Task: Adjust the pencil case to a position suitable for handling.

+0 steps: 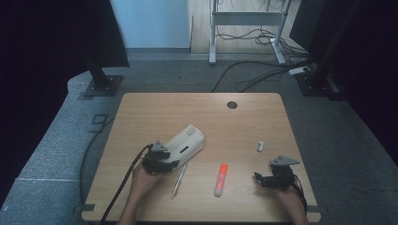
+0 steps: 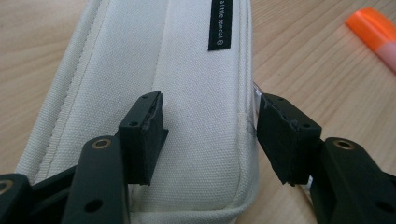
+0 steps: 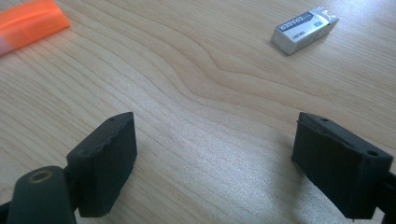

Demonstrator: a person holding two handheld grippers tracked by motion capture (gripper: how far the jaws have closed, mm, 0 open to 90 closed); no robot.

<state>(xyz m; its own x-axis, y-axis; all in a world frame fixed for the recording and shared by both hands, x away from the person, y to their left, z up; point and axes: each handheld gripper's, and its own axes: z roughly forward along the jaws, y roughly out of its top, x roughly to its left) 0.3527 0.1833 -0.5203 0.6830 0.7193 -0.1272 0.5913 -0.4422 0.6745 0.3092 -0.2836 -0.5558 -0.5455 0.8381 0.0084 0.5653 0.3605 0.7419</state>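
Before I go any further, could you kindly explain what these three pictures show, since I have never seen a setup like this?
There is no robot arm here: a person at a wooden table holds a two-jaw claw in each hand. The wide picture is taken from above the person's side, looking forward and down. The other two come from cameras riding on each claw, looking along its black jaws.

On the table lie a cream fabric pencil case, a pen, an orange highlighter and a small white eraser.

The left claw sits at the near end of the pencil case, one jaw on top of the fabric and the other at its edge; whether it grips firmly I cannot tell. The right claw is open over bare wood, holding nothing.
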